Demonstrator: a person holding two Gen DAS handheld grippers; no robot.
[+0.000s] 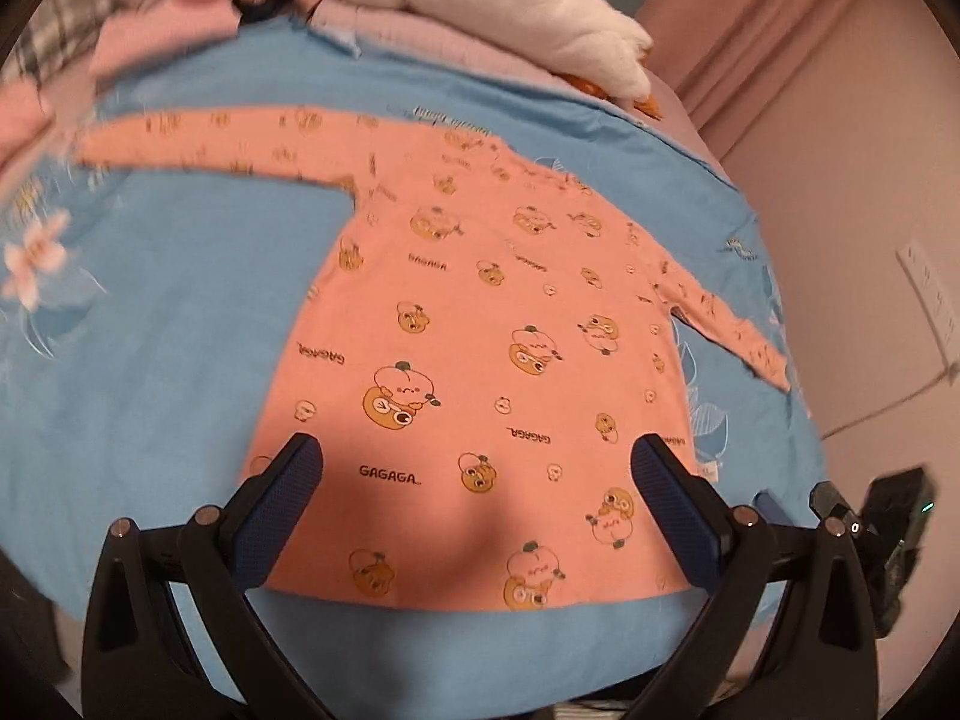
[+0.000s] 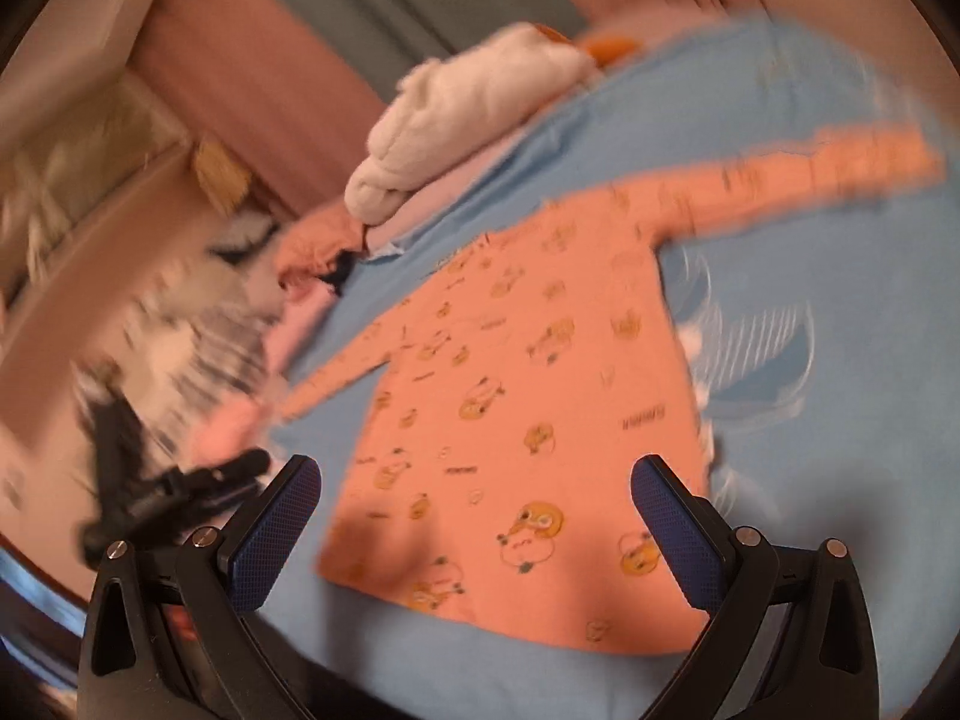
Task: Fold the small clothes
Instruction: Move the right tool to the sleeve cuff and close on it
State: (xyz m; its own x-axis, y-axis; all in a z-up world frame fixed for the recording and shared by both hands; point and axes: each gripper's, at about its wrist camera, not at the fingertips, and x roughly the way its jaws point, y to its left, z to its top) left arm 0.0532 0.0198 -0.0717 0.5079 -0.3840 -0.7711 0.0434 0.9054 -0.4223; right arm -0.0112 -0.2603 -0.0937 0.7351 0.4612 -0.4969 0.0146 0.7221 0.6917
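Observation:
A small orange long-sleeved shirt (image 1: 480, 312) with cartoon prints and "GAGAGA" lettering lies flat on a blue bedsheet (image 1: 156, 324), both sleeves spread out. Its hem is nearest my left gripper (image 1: 477, 468), which hovers open above the lower part of the shirt with nothing between its fingers. The right wrist view is blurred; it shows the same shirt (image 2: 528, 396) from the other side. My right gripper (image 2: 477, 480) stands open over the hem area, holding nothing. The other gripper (image 2: 174, 492) shows as a dark shape at the left.
A pile of other clothes (image 1: 150, 18), pink and plaid, sits at the far left of the bed. A white fluffy bundle (image 1: 510, 6) lies on a pink folded cloth at the far edge. Pink curtains (image 1: 774, 30) and a wall (image 1: 870, 192) bound the right side.

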